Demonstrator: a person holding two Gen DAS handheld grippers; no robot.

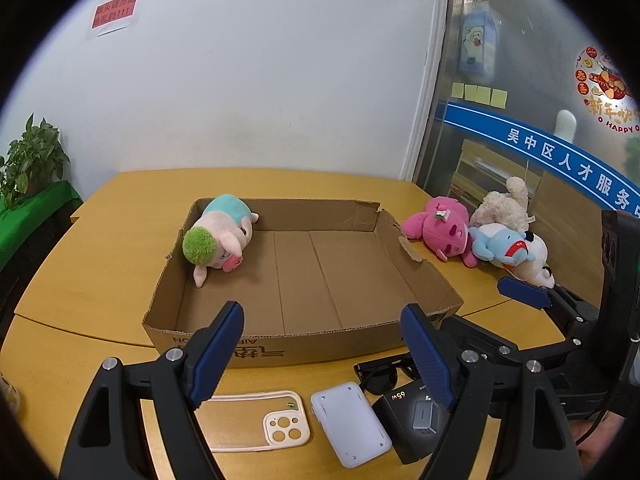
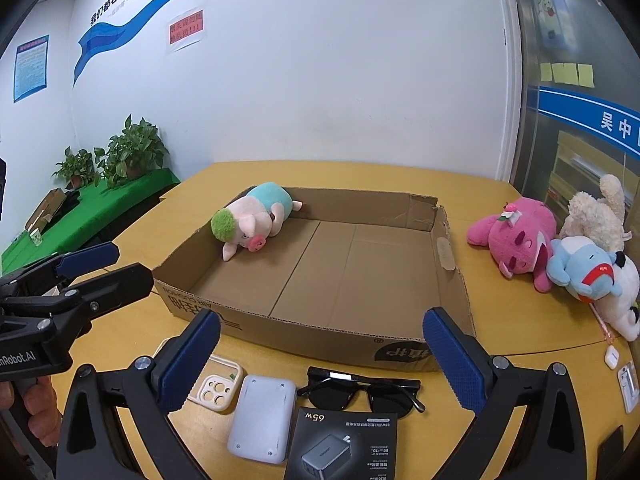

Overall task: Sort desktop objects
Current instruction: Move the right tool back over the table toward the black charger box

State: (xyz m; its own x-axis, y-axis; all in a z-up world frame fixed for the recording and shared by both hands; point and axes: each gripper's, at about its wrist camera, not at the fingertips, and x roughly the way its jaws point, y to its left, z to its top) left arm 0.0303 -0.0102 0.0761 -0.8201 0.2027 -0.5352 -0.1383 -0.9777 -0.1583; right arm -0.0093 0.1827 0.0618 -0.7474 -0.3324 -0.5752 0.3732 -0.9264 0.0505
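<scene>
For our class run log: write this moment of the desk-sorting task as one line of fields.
stage: sorting begun | cardboard box: holds pig plush | left gripper: open, empty | right gripper: open, empty | pink plush: on table

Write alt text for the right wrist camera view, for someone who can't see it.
An open right gripper hovers over sunglasses, a charger box and a white case, facing a cardboard box holding one plush pig. More plush toys lie right.

Brown cardboard box [image 2: 360,264]; pink plush bear [image 2: 516,240]; blue-padded tongs [image 2: 320,360].
</scene>
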